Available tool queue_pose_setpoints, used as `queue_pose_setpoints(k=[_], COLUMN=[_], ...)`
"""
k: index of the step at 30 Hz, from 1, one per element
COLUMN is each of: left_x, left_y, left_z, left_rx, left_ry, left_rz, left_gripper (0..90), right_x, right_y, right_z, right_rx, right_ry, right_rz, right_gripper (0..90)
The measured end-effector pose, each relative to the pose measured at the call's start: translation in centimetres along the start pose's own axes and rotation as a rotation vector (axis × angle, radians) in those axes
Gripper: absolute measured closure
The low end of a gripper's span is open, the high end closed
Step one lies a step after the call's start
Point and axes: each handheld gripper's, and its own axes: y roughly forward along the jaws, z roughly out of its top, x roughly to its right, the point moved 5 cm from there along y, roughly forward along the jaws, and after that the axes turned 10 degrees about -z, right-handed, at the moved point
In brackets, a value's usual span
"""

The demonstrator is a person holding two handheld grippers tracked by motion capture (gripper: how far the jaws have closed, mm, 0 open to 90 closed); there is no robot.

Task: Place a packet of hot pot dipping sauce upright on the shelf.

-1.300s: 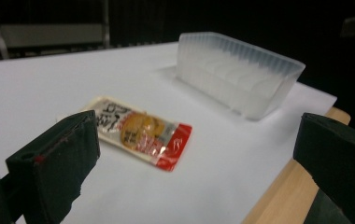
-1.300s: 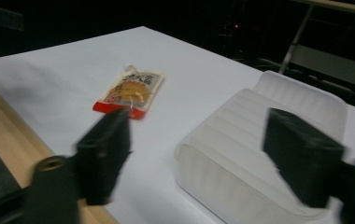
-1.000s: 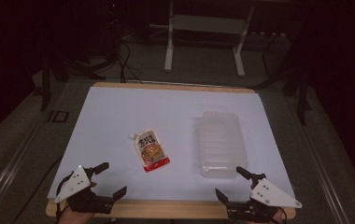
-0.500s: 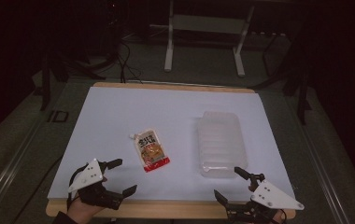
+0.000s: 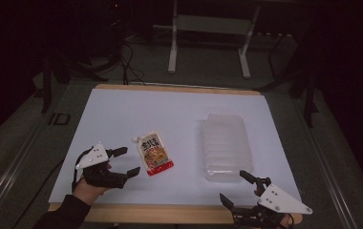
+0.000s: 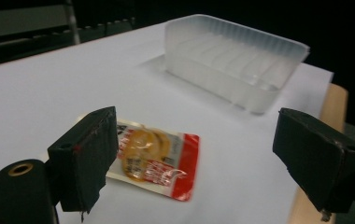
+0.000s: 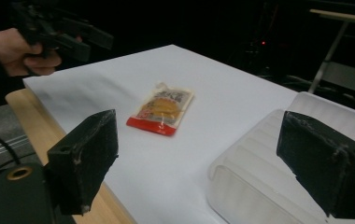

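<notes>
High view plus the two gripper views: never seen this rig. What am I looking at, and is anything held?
No robot arm here: a person holds a hand-held two-jaw tool in each hand. The high view looks down from above the person's side of the white-covered wooden table. The left gripper is at its left, the right gripper at the bottom right. Each of the other two pictures comes from a camera riding on one gripper, looking along its black jaws.

On the table lie a flat orange-and-red printed food sachet and a clear ribbed plastic tray.

Nothing is held. The left gripper's jaws have just been closing a little but stand apart, short of the sachet. The right gripper is open near the tray.
</notes>
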Motion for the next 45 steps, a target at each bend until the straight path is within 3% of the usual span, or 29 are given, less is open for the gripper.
queue_pose_setpoints(k=[6,10,12,14,16,38,45], left_x=[-1.2,-2.1,-2.9,-2.9,-4.1,-10.4,-11.8], left_y=[1.2,1.9,2.6,2.6,3.4,7.7,8.8], left_z=[0.4,0.4,0.3,0.3,0.3,-0.4,-0.9], left_rx=[-0.014,-0.035,-0.06,-0.06,-0.083,-0.123,-0.156], left_ry=[0.018,0.006,-0.003,-0.003,-0.008,-0.118,-0.153], left_rz=[0.0,0.007,0.023,0.023,0.048,0.123,0.109], left_gripper=[18.4,19.3,19.3,19.3,20.6,32.0,36.0], right_x=[-0.1,-0.2,-0.2,-0.1,-0.2,-0.4,-0.5], right_y=[0.2,0.2,0.2,0.2,0.3,0.7,0.9], right_z=[-0.1,-0.1,-0.2,-0.2,-0.2,-0.7,-0.9], right_rx=[-0.01,-0.01,-0.015,-0.015,-0.017,-0.041,-0.051], right_ry=[-0.002,-0.004,0.003,0.003,0.0,-0.006,-0.004], right_rz=[0.006,0.007,0.01,0.012,0.016,0.05,0.06], right_gripper=[12.6,12.6,12.6,12.6,12.7,12.7,12.8])
